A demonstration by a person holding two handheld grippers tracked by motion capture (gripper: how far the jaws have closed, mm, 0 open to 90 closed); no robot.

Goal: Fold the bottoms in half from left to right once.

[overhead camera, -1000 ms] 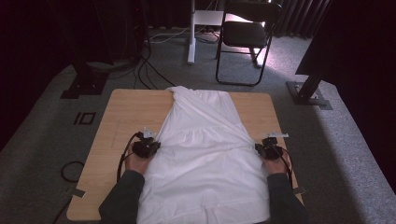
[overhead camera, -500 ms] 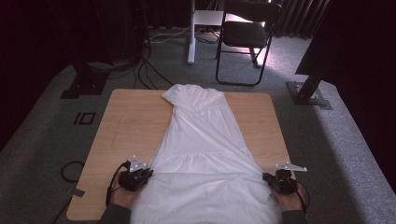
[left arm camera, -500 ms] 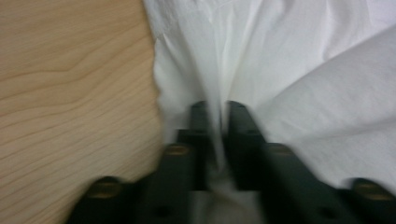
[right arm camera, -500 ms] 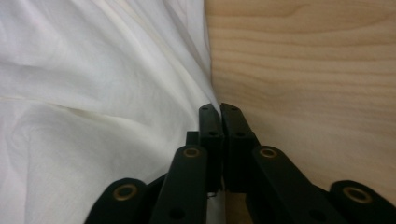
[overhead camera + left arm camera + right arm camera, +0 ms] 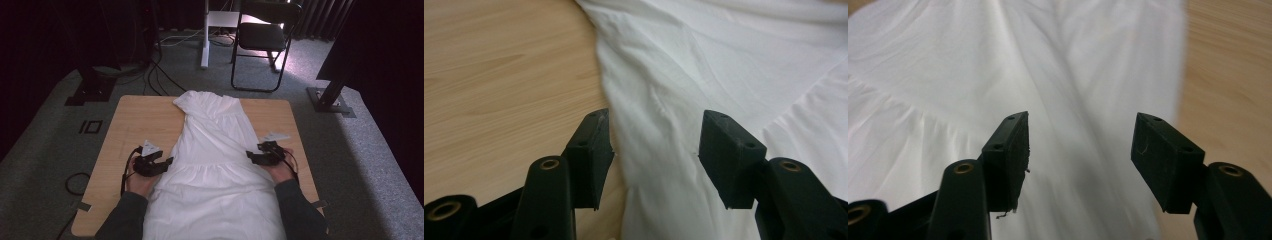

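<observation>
Two open-jawed tools (image 5: 167, 161) (image 5: 248, 156) flanking white dress (image 5: 212, 150)

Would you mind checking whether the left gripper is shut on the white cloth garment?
No, the left gripper is open, its jaws standing apart over the white cloth garment's edge.

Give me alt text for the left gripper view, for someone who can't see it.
The left claw is open, its two black jaws straddling the left edge of a white dress spread flat on a light wooden table. Nothing is gripped between the jaws.
</observation>
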